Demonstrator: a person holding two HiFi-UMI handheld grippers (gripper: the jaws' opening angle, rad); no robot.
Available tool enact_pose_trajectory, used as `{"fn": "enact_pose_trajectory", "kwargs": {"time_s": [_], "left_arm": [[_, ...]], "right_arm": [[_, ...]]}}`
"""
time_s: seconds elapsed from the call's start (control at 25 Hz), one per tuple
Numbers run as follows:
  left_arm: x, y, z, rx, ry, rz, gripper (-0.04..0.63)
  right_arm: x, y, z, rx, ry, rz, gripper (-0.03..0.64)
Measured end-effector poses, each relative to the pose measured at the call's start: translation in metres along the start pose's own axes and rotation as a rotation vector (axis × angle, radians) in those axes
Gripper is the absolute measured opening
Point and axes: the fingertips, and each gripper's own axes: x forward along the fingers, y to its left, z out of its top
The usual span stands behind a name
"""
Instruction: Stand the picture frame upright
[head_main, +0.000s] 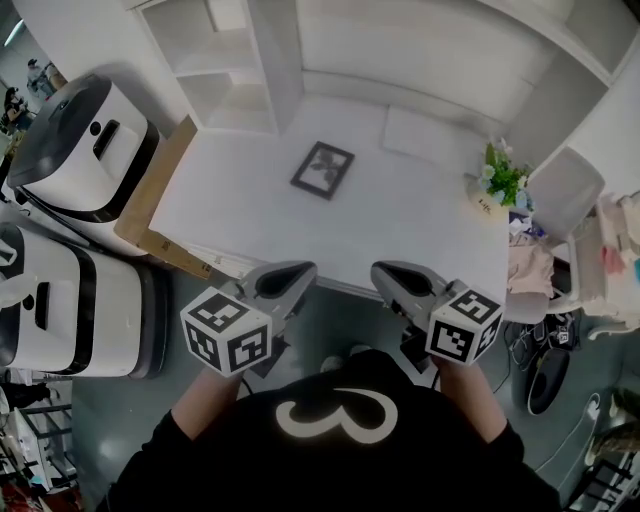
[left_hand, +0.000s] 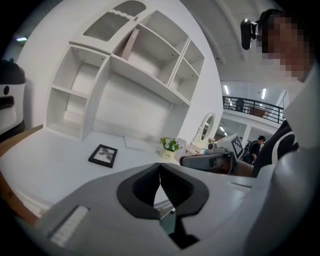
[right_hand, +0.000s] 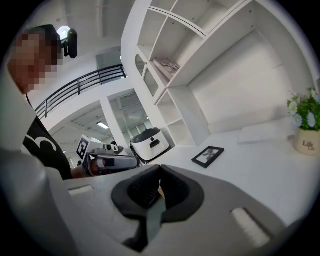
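Picture frame (head_main: 322, 170) lies flat, face up, on the white bench (head_main: 250, 200), about mid-bench and turned a bit askew. It has a dark border with a leafy print inside. It also shows in the left gripper view (left_hand: 103, 155) and the right gripper view (right_hand: 208, 156), flat in both.

Left claw (head_main: 288, 278) is held off the near bench edge, closed, pads together with nothing between them (left_hand: 160, 172). Right claw (head_main: 398, 276) sits beside it at the same edge, also closed and empty (right_hand: 160, 176). Both are well apart from the frame and point toward it. Each claw shows in the other's view.

Flower pot (head_main: 500, 180) with green leaves and pale blooms stands at the bench's right end. A flat white pad (head_main: 420, 130) lies at the back, near the wall. White shelf unit (head_main: 230, 70) stands at the back left. Two white machines (head_main: 85, 150) with dark tops stand on the floor left of the bench. Chair (head_main: 565, 190) stands right of the bench.
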Motion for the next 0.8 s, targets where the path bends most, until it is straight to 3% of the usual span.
{"fn": "enact_pose_trajectory", "kwargs": {"time_s": [0.24,0.64,0.72,0.8], "left_arm": [[0.016,0.041,0.001,-0.011,0.004,0.069,0.011],[0.062,0.130,0.014,-0.033,0.089,0.134,0.014],[0.073,0.148,0.019,-0.041,0.098,0.137,0.014],[0.083,0.166,0.022,-0.043,0.112,0.140,0.014]], "right_arm": [[0.033,-0.027,0.006,-0.012,0.029,0.015,0.003],[0.106,-0.106,0.021,0.048,0.117,-0.017,0.003],[0.120,-0.121,0.022,0.041,0.146,-0.026,0.062],[0.132,-0.136,0.024,0.031,0.173,-0.043,0.072]]}}
